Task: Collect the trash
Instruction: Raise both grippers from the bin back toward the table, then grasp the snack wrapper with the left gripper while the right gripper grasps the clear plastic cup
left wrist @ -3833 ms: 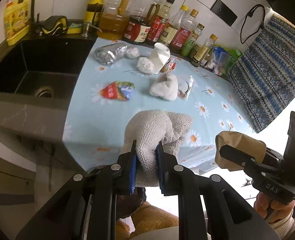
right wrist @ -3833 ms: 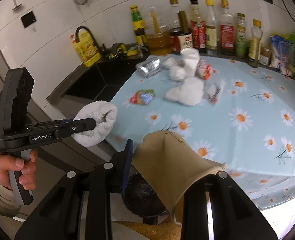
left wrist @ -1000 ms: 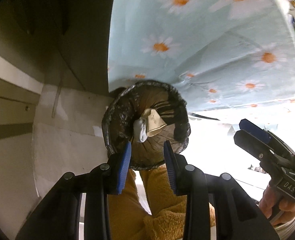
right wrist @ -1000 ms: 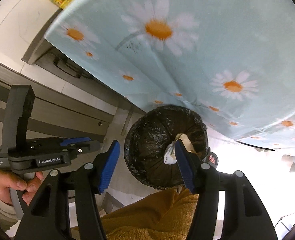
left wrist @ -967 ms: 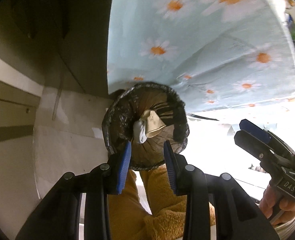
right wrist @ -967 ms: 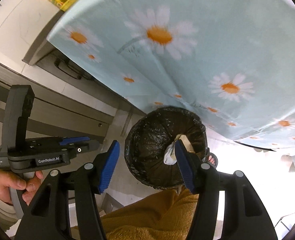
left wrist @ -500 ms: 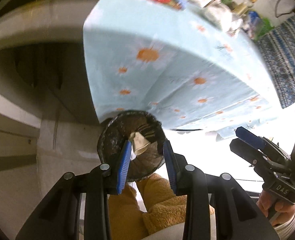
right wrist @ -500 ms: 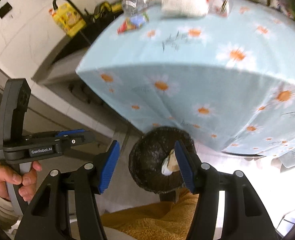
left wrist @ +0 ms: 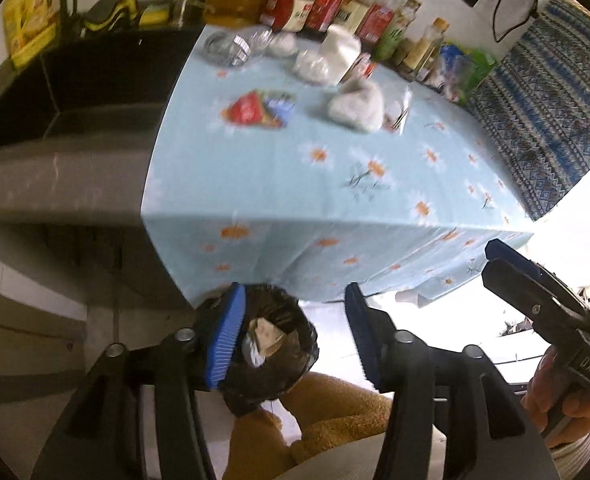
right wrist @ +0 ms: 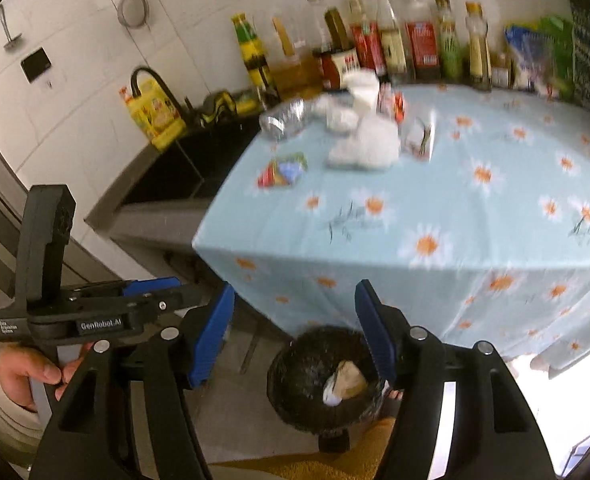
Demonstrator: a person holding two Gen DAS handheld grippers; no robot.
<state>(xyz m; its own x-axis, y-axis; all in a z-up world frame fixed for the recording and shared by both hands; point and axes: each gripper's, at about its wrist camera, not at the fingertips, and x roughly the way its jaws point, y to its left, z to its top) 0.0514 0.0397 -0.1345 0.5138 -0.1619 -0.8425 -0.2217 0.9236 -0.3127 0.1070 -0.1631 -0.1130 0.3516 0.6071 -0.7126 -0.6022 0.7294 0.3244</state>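
The black-lined bin [left wrist: 299, 372] [right wrist: 295, 354] stands on the floor under the table edge, with a beige paper and a white wad [right wrist: 345, 380] inside. My left gripper [left wrist: 293, 320] [right wrist: 183, 288] is open, its jaws still opening, with nothing between them. My right gripper [right wrist: 295, 300] [left wrist: 491, 262] is also open and widening, and empty. On the daisy tablecloth [left wrist: 295, 184] lie a red-blue snack wrapper [left wrist: 259, 110] [right wrist: 281, 170], a white crumpled cloth [left wrist: 357, 104] [right wrist: 369, 144], crushed foil [left wrist: 227, 46], a white cup [left wrist: 341, 50] and a clear wrapper [right wrist: 417, 138].
A row of sauce bottles [right wrist: 375, 48] lines the back wall. The black sink [left wrist: 75, 80] with a yellow detergent bottle [right wrist: 153, 114] is on the left. Blue patterned fabric [left wrist: 535, 120] hangs at the right. The person's mustard trousers [left wrist: 327, 432] are below the grippers.
Both grippers have risen from just over the bin and tilted up, so the tabletop now fills the view and the bin sits low. Both pairs of jaws stand wider apart.
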